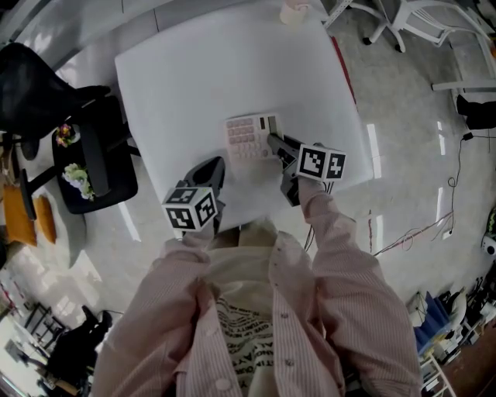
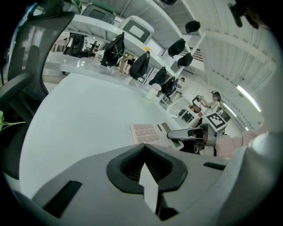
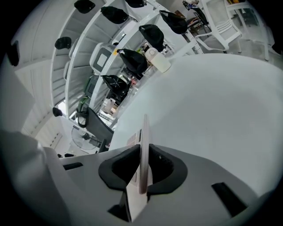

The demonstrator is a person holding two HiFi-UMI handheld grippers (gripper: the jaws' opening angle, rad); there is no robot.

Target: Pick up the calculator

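A pinkish-white calculator (image 1: 246, 138) lies on the white table (image 1: 194, 70), near its front edge. My right gripper (image 1: 273, 143) is at the calculator's right side. In the right gripper view the calculator (image 3: 143, 130) shows edge-on between the black pads (image 3: 161, 165), which are shut on it. My left gripper (image 1: 215, 165) hangs over the table's front edge, left of the calculator and apart from it. Its jaws meet at the tips with nothing between them. From the left gripper view the calculator (image 2: 146, 133) lies ahead with the right gripper (image 2: 188, 134) at its side.
A black office chair (image 1: 97, 167) with small flowers on its seat stands left of the table. A white container (image 1: 295, 11) sits at the table's far edge. White chairs (image 1: 418, 19) stand on the floor at the back right, with cables along the right.
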